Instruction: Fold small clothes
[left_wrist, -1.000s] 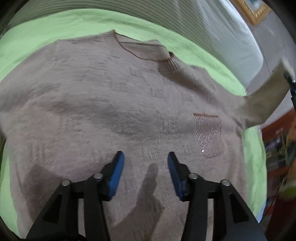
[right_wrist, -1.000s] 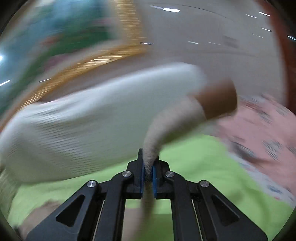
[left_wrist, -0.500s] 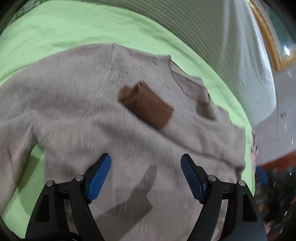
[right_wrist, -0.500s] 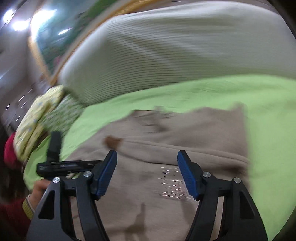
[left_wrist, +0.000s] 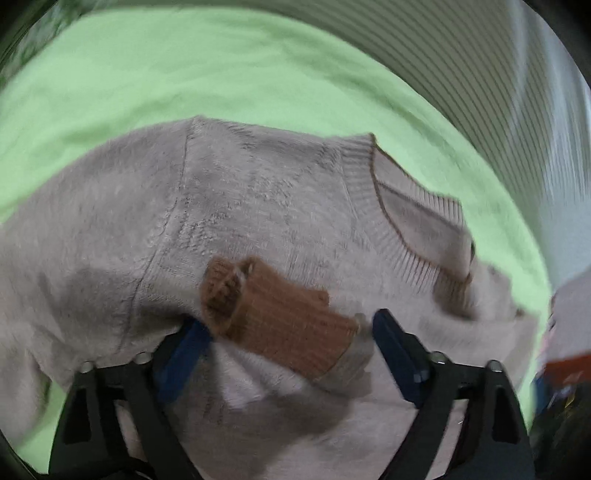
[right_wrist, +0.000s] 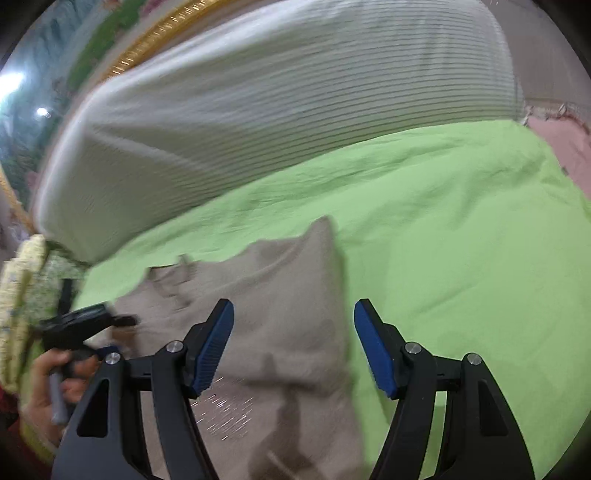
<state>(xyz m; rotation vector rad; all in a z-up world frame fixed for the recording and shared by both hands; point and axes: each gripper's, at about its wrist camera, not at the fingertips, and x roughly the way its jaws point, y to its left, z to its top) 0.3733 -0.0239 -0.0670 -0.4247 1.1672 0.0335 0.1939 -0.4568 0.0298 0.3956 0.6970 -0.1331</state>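
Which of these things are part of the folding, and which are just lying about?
Part of the job:
beige sweater
its brown cuff
left gripper, open
right gripper, open

Just there:
green sheet
striped pillow
gold-framed picture

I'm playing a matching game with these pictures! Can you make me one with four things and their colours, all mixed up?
Things:
1. sweater
2. sleeve cuff
3. bedsheet
4. gripper pads

Colours:
A. blue
B. bright green
C. rusty brown
D. greyish beige

Pairs: 1-D, 2-C, 3-B, 4-A
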